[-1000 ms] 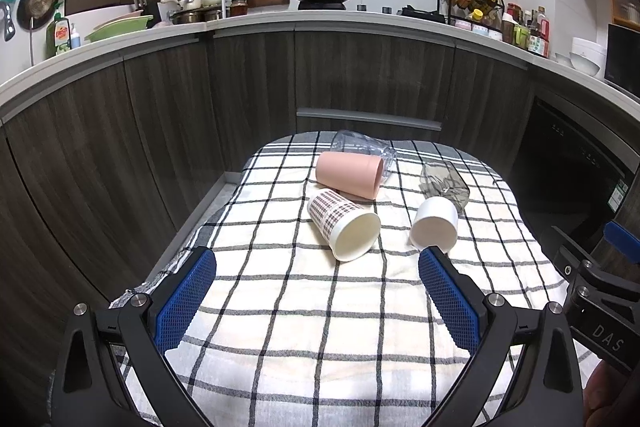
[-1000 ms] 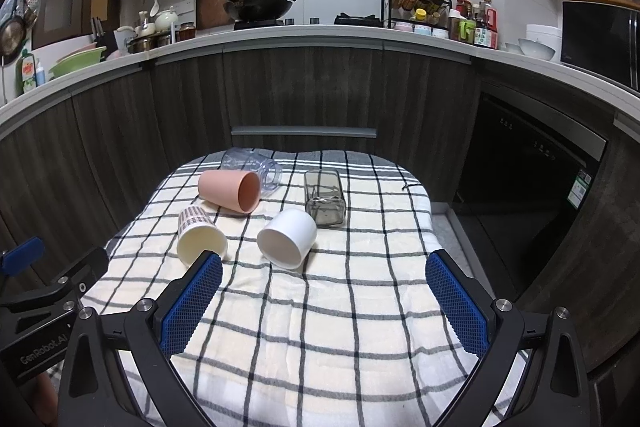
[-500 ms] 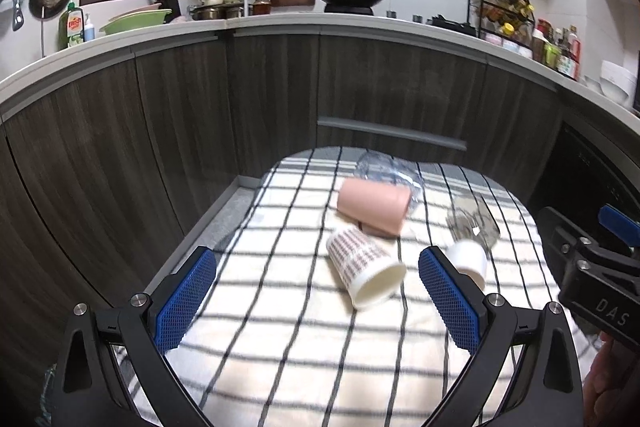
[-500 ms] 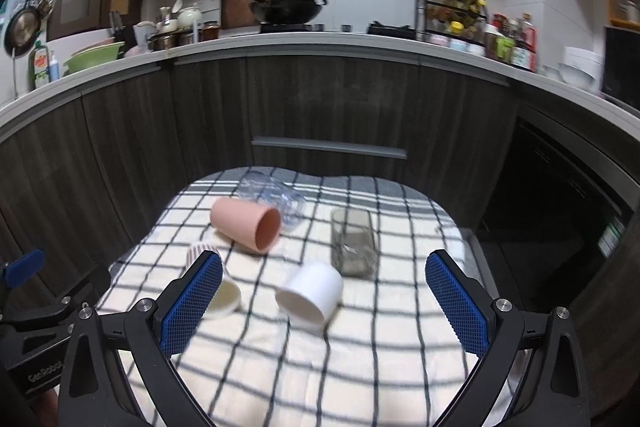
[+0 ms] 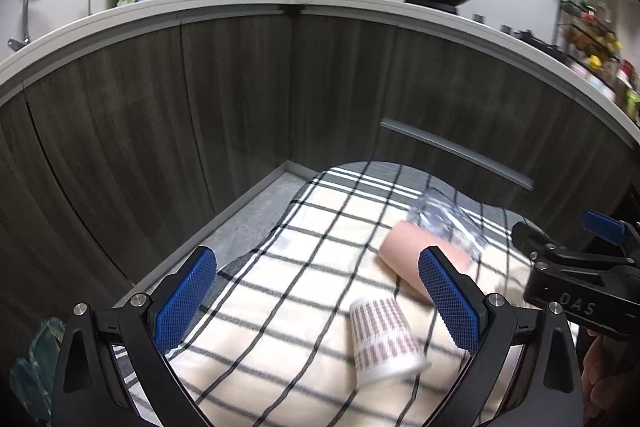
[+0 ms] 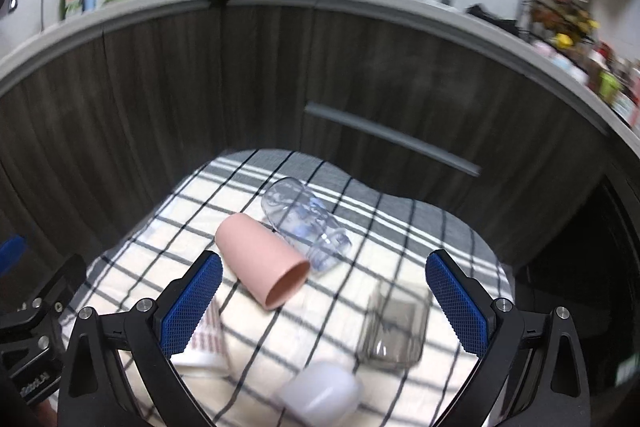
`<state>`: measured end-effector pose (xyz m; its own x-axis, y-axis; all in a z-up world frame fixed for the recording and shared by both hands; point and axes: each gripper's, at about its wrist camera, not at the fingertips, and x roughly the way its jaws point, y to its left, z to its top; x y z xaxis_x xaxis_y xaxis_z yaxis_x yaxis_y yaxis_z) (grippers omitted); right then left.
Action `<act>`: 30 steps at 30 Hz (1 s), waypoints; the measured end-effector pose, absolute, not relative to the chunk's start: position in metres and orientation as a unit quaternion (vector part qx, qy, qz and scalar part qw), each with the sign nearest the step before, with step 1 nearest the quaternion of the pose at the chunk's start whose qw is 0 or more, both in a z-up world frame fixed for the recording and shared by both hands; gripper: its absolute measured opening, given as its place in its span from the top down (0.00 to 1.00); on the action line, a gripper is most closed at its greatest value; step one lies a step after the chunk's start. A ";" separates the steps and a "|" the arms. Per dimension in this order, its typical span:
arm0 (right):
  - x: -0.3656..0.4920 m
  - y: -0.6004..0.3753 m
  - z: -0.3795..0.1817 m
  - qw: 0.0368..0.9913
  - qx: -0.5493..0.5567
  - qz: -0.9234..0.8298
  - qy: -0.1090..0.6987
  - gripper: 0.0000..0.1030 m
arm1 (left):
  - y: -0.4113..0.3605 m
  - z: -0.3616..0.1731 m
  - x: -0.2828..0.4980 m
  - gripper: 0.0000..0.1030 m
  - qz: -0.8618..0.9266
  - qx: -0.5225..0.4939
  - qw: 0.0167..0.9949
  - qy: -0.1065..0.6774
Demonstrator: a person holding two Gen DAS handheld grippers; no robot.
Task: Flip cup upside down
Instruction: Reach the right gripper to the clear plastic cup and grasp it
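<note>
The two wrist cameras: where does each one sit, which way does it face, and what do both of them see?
Left wrist: sits on the open left claw, faces the checked cloth and patterned paper cup; the right claw's body shows at right.
Right wrist: sits on the open right claw, faces the lying pink cup, clear glass jar, white cup.
Shared: pink cup, transparent plastic cup, cloth.

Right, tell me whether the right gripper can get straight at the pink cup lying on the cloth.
Probably yes. The right gripper is open, and the pink cup lies on its side just ahead of its left finger, its near side uncovered. The clear cup lies right behind it, so the far side looks tight.
</note>
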<state>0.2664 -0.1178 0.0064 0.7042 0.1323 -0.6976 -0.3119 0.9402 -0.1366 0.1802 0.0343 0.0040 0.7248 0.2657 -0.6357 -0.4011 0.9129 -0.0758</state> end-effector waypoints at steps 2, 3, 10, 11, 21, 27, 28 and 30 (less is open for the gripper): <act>0.288 -0.110 0.001 0.903 -0.140 0.137 0.382 0.01 | 0.036 0.003 0.193 0.00 0.203 -0.111 0.916 0.328; 0.301 -0.105 -0.002 0.895 -0.151 0.146 0.393 0.01 | 0.037 0.002 0.201 0.00 0.219 -0.116 0.910 0.331; 0.378 -0.077 -0.029 0.832 -0.209 0.195 0.476 0.05 | 0.045 -0.015 0.246 0.00 0.274 -0.156 0.877 0.363; 0.386 -0.076 -0.033 0.827 -0.211 0.198 0.482 0.06 | 0.045 -0.017 0.251 0.00 0.274 -0.158 0.875 0.367; 0.446 -0.056 -0.082 0.740 -0.256 0.233 0.577 0.06 | 0.046 -0.042 0.295 0.00 0.266 -0.174 0.858 0.403; 0.466 -0.053 -0.119 0.703 -0.252 0.232 0.623 0.08 | 0.046 -0.049 0.305 0.00 0.263 -0.175 0.854 0.412; 0.469 -0.054 -0.125 0.698 -0.245 0.233 0.631 0.10 | 0.046 -0.050 0.305 0.00 0.264 -0.174 0.854 0.413; 0.472 -0.056 -0.135 0.693 -0.230 0.233 0.642 0.14 | 0.047 -0.051 0.306 0.00 0.264 -0.174 0.853 0.414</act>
